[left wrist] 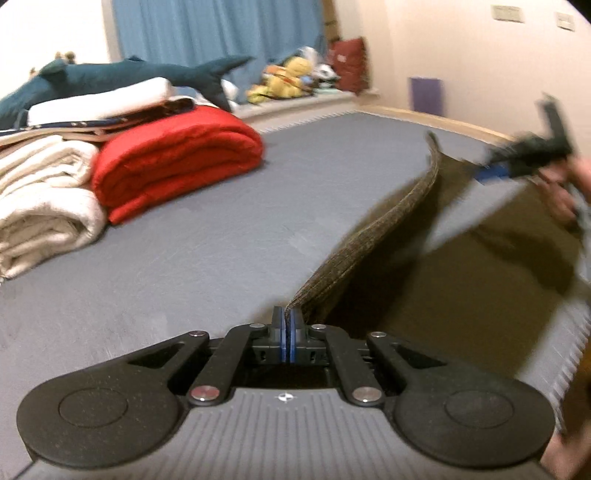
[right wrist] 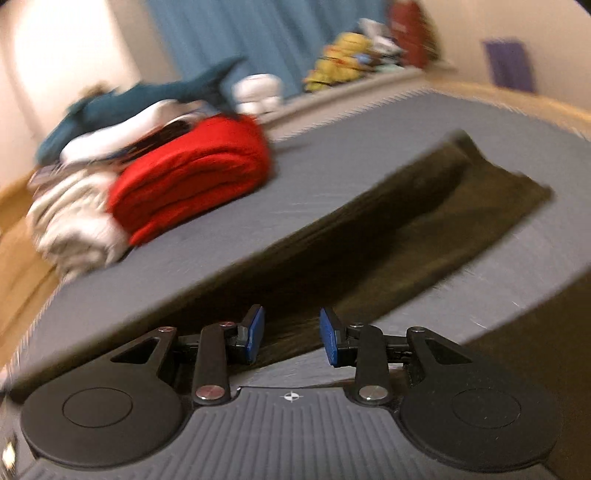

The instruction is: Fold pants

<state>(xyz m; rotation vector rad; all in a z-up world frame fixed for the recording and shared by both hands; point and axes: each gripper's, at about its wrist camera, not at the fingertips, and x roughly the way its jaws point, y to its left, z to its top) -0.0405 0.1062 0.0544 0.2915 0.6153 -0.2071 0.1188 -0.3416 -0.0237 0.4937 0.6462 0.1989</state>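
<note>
Near the right edge of the grey floor mat (left wrist: 207,229), the left gripper (left wrist: 287,321) is clamped on the olive pants' (left wrist: 461,288) edge; the right gripper (right wrist: 291,330) hangs partly open, empty. Lift evenly; align hems before lowering.

- A red folded blanket (left wrist: 177,162) lies on the grey mat (left wrist: 184,251).
- Cream folded blankets (left wrist: 44,199) touch its side.
- A teal plush shark (left wrist: 110,75) tops the pile.
- Blue curtain (left wrist: 218,29) behind; yellow plush toy (left wrist: 288,77) beside it.
</note>
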